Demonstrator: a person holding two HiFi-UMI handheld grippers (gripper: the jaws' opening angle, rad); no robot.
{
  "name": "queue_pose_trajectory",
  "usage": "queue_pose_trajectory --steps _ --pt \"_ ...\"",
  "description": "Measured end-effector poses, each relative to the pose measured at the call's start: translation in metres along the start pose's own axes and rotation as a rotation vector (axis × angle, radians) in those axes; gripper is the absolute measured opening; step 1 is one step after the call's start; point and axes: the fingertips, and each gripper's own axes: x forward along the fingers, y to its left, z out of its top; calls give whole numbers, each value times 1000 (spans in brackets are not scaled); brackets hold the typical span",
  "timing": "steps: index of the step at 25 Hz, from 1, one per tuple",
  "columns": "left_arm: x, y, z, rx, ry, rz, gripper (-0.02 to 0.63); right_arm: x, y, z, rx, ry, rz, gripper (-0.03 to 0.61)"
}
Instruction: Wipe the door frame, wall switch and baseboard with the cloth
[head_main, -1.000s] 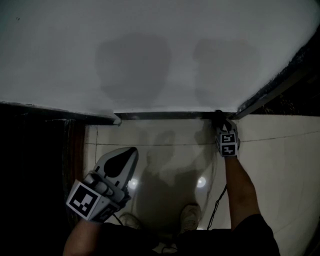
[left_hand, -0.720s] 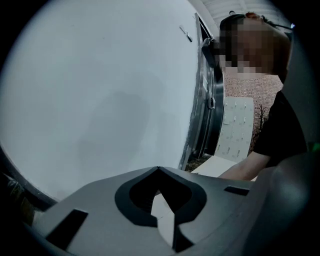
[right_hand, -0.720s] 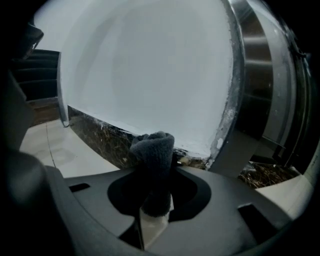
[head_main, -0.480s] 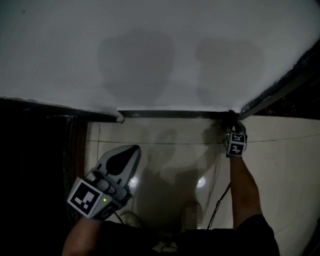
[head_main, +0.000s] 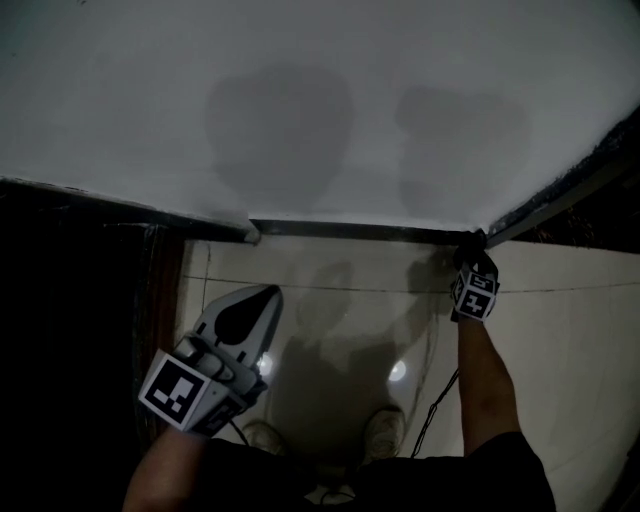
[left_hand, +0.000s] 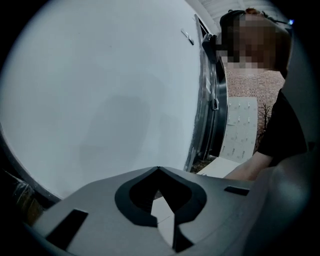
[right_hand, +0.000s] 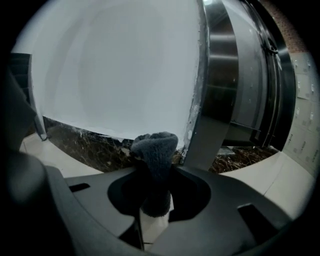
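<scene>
Shifted rightward along the dark marble baseboard, your right gripper pinches the dark grey fleecy cloth at the corner beside the metal door frame, while your left gripper hangs closed and empty, well apart.

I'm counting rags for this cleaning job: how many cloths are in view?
1: a dark cloth clamped in the right tool, at the baseboard corner beside the door frame. The left tool holds none. Dark areas may hide others.
</scene>
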Motion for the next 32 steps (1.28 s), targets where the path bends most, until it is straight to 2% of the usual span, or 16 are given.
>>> queue_pose_trajectory --steps 4,8,20,22,24,27,30,32 --pt "-10 11 4 -9 -24 38 -9 -7 9 -11 39 17 9 91" --pt "-15 23 8 -16 -32 83 -9 -16 30 -6 -8 12 43 91" --pt "-27 38 17 -38 -75 95 -9 -59 75 65 -90 -151 209 91" --pt "-29 42 19 -18 -66 137 -9 -82 73 91 -61 -183 237 91" --pt "-39 53 29 1 -66 217 -9 -116 71 129 -8 -204 259 89" --pt "-70 59 77 4 -71 266 -9 -188 77 201 19 -246 308 89" --pt "-109 49 165 -2 -67 286 -9 -276 67 282 11 -283 350 89" --pt "-135 38 227 0 -57 328 -9 -331 54 336 3 -297 369 89"
